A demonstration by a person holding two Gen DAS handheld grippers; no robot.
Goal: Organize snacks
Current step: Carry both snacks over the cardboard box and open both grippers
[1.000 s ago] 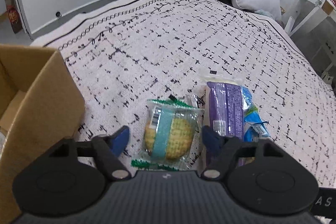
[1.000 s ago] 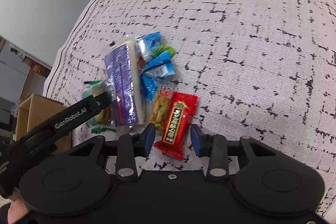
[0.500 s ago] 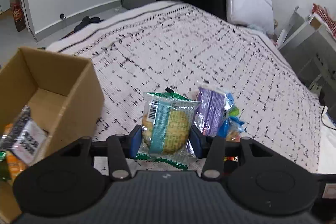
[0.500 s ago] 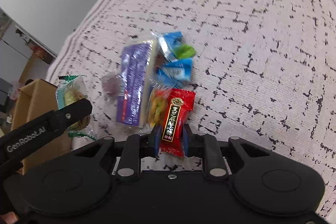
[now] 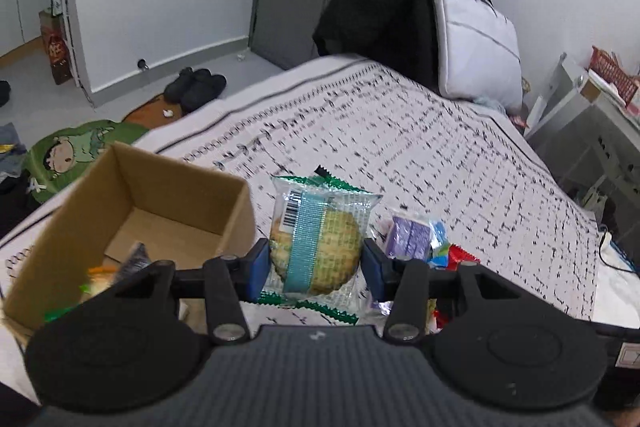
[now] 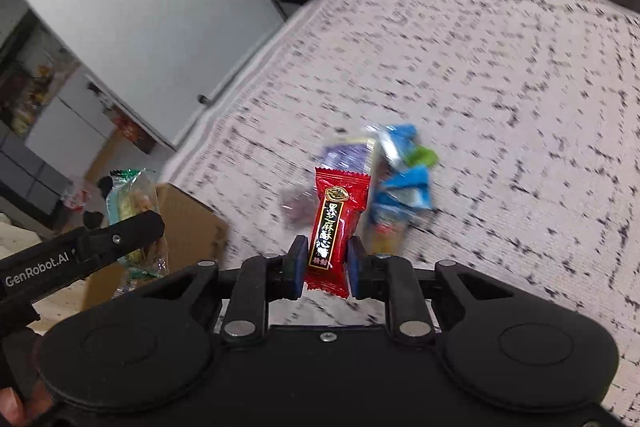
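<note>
Item one, at the bed's (image 5: 400,131) left edge: cardboard box (image 5: 236,211), open-topped, a few wrapped snacks in its near corner. Item two: my left gripper (image 5: 312,263) clamped on the cracker packet (image 5: 316,243), raised just right of the box. Item three: my right gripper (image 6: 323,263) clamped on the red candy (image 6: 334,227) above the remaining pile (image 6: 396,179); I judge either slick wrapper may slip and drop outside the box.

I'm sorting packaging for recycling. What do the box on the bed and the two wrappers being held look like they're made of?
The box looks like plain brown cardboard, matte, with raw folded walls. The cookie wrapper seems to be clear glossy plastic film: the biscuit shows through, and the ends are crimped in zigzag. The red candy wrapper looks like shiny printed plastic or foil film; which of the two I cannot tell.
</note>
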